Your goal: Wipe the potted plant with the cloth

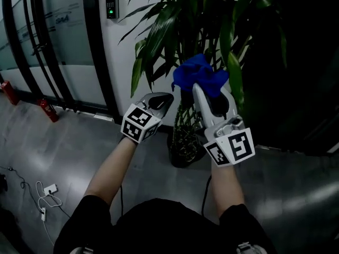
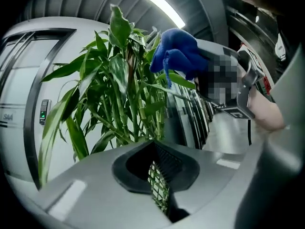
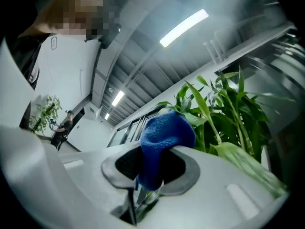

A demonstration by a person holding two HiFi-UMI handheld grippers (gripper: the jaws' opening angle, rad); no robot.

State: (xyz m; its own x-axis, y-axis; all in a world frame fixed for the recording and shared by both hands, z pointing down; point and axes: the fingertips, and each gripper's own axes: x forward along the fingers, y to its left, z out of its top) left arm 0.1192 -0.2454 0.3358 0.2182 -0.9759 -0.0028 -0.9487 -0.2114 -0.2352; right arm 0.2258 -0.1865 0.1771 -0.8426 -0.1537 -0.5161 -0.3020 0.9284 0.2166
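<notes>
The potted plant [image 1: 175,30] has long green leaves and thin stalks rising from a dark pot [image 1: 183,142] on the grey floor. My right gripper [image 1: 204,89] is shut on the blue cloth [image 1: 198,77], which is bunched up against the leaves at mid height. In the right gripper view the cloth [image 3: 159,142] bulges out of the right gripper [image 3: 155,168], with the plant's leaves [image 3: 224,113] just beyond. My left gripper [image 1: 164,97] is held beside the stalks on the left, shut and holding nothing. The left gripper view shows the left gripper [image 2: 156,159] pointing at the plant [image 2: 119,89], with the cloth [image 2: 178,54] at upper right.
A white wall with a black access reader [image 1: 112,6] and glass panels stands behind the plant. Two red fire extinguishers [image 1: 48,110] sit at the wall's foot on the left. A white cable and socket strip [image 1: 47,191] lie on the floor at lower left.
</notes>
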